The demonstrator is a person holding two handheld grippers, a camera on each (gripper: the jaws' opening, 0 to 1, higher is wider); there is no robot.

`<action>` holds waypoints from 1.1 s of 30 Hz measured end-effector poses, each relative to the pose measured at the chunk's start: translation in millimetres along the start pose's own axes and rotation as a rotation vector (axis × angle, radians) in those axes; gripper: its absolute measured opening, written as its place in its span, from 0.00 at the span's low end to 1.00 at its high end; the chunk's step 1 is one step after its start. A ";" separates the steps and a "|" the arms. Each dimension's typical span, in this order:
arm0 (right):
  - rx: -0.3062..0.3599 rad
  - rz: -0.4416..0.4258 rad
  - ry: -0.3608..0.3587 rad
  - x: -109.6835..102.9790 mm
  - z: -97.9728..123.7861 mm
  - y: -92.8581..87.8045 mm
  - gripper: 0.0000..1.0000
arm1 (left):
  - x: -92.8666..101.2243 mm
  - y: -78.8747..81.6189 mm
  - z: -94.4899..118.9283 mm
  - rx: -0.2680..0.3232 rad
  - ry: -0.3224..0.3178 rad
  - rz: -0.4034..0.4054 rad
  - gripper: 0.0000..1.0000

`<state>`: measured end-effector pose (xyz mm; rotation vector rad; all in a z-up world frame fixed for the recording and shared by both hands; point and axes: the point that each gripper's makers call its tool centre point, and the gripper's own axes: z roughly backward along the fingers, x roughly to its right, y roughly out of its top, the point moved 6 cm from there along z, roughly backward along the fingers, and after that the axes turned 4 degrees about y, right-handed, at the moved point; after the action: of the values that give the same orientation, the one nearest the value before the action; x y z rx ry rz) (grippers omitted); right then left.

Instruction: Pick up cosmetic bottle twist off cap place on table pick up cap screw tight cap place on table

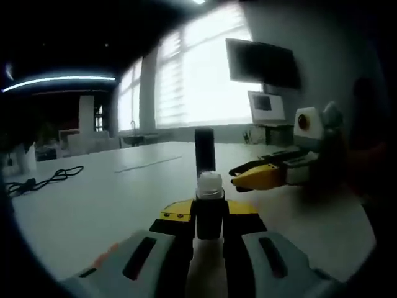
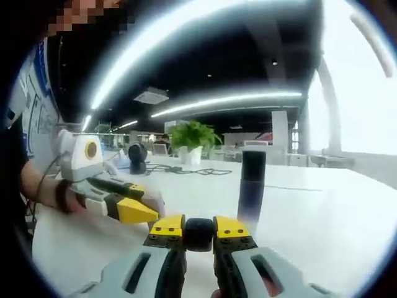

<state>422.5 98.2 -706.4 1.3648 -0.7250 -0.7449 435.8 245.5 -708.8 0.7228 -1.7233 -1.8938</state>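
Left gripper view: left gripper (image 1: 209, 217) pinching a dark cosmetic bottle (image 1: 209, 214) between its yellow-tipped jaws, held upright above the white worktop (image 1: 93, 205). Bottle neck bare and whitish at the top, uncapped, poking up just past the jaw tips. Beyond it, further toward the far edge of the worktop, a tall dark cylinder (image 1: 205, 150) standing upright, apart from the bottle. To the right, the right gripper (image 1: 248, 177) reaching in with yellow tips pointed at the bottle neck, near it but not touching; hard to tell from here what sits between those tips. A black cable (image 1: 43, 181) lying near the left edge of the worktop. A dark screen (image 1: 260, 62) on the wall beside bright windows.

Right gripper view: right gripper (image 2: 199, 233) pressed onto a small black cap (image 2: 199, 234), held between the two yellow pads, clear of the worktop (image 2: 310, 211). Same tall dark cylinder (image 2: 252, 186) standing upright just beyond and to the right of the jaws. On the left, the left gripper (image 2: 133, 211) held in a person's hand (image 2: 68, 198), yellow tips aimed toward the cap, near but apart. A green potted plant (image 2: 193, 139) and a cable (image 2: 180, 169) toward the far edge of the worktop.
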 end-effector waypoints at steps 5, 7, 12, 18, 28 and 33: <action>-0.038 0.008 0.001 -0.6 -4.7 -3.1 0.11 | -2.7 -1.3 -2.0 -0.010 0.024 -0.007 0.07; -0.046 0.013 0.002 -0.9 -5.4 -3.7 0.11 | -2.8 -3.8 -3.2 -0.029 0.025 -0.012 0.07; -0.052 0.014 0.008 -0.9 -4.7 -3.5 0.11 | -2.5 -4.0 -2.0 -0.032 0.027 -0.030 0.07; -0.043 0.012 0.001 -2.4 -3.5 -2.2 0.11 | -2.7 -3.1 -0.4 -0.031 0.029 -0.031 0.07; -0.046 0.001 0.005 -4.8 -2.7 -1.8 0.11 | -5.8 -3.8 -1.2 -0.028 0.024 -0.007 0.11; -0.054 0.000 0.004 -5.8 -3.0 -2.7 0.11 | -5.9 -4.6 -0.6 -0.027 0.025 -0.003 0.13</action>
<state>421.4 104.5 -709.5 1.3170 -0.6973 -0.7566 440.6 249.4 -713.0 0.7361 -1.6785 -1.8985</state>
